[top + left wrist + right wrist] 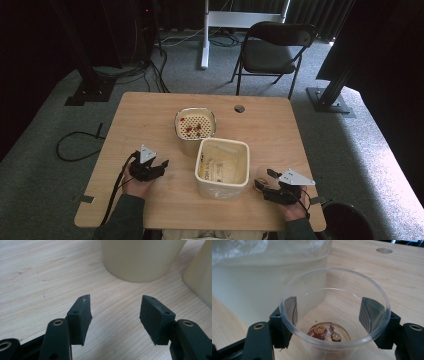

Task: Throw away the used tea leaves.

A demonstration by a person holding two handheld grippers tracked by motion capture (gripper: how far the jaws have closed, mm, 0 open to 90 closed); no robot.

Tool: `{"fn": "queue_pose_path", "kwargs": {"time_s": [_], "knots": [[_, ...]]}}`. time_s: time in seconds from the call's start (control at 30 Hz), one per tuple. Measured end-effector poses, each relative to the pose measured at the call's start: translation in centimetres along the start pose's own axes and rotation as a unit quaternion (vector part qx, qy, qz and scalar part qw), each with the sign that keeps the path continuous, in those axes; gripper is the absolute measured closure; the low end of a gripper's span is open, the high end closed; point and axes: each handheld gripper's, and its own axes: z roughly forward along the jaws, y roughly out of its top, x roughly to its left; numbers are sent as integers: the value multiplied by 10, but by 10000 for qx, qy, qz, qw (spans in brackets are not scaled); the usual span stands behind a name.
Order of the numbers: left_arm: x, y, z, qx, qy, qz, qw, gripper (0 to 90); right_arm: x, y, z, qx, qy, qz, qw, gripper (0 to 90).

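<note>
A wooden tabletop [150, 115] carries a round cream strainer bowl [195, 124] with reddish bits on its perforated floor; just in front of it, touching or nearly so, stands a taller square cream bin [222, 168] lined with clear plastic; the left gripper [159, 166] lies left of the bin, held by a hand [134, 184]; the right gripper [263, 178] sits right of the bin around a clear cup [263, 176]; a folding chair [272, 50] stands on the grey carpet beyond.

text: none legible | labels: none | brands: none | numbers: none | signs: none
</note>
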Motion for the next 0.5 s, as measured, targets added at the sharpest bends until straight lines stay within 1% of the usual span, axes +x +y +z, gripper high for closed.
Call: {"fn": "queue_pose_path", "kwargs": {"time_s": [0.37,0.5], "knots": [[-4,-4,8,58,40,112,9999,428,-17,24,3,-35,-437,58,9990,320],[-6,-4,10,79,47,188,9998,427,-22,34,7,-44,-560,13,9984,321]]}}
